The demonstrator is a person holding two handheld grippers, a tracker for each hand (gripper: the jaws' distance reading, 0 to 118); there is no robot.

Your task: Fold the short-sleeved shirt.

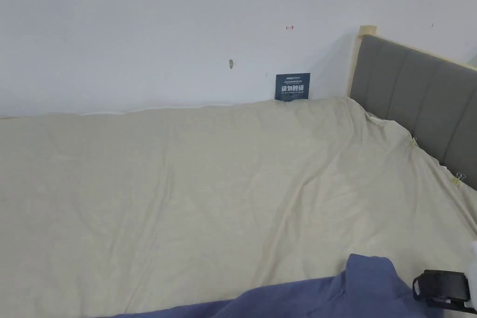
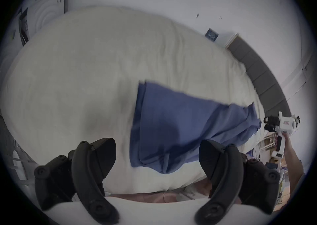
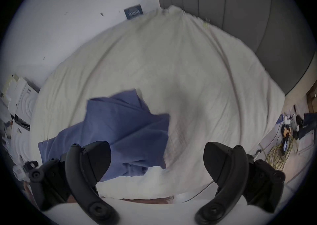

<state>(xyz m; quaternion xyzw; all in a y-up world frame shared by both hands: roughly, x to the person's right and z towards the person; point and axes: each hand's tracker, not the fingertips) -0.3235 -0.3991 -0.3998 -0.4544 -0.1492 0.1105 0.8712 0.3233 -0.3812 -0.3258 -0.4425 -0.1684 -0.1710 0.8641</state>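
Observation:
A blue short-sleeved shirt point(image 1: 354, 293) lies rumpled on the cream bed sheet point(image 1: 186, 193) near the front edge of the bed; it also shows as the blue shirt point(image 2: 180, 125) and the blue shirt point(image 3: 123, 131). My left gripper point(image 2: 157, 151) is open, held above the bed's near edge with nothing between its jaws. My right gripper point(image 3: 157, 156) is open too, hovering over the shirt's right end and empty. In the head view the right gripper point(image 1: 442, 288) shows at the bottom right; in the left gripper view the right gripper point(image 2: 274, 124) is off the shirt's far end.
A grey padded headboard point(image 1: 419, 100) bounds the bed on the right, a white wall point(image 1: 186, 30) the far side. A dark sign point(image 1: 292, 86) leans at the wall. Binder clips point(image 1: 459, 178) hold the sheet by the headboard. Cables point(image 3: 281, 149) lie on the floor.

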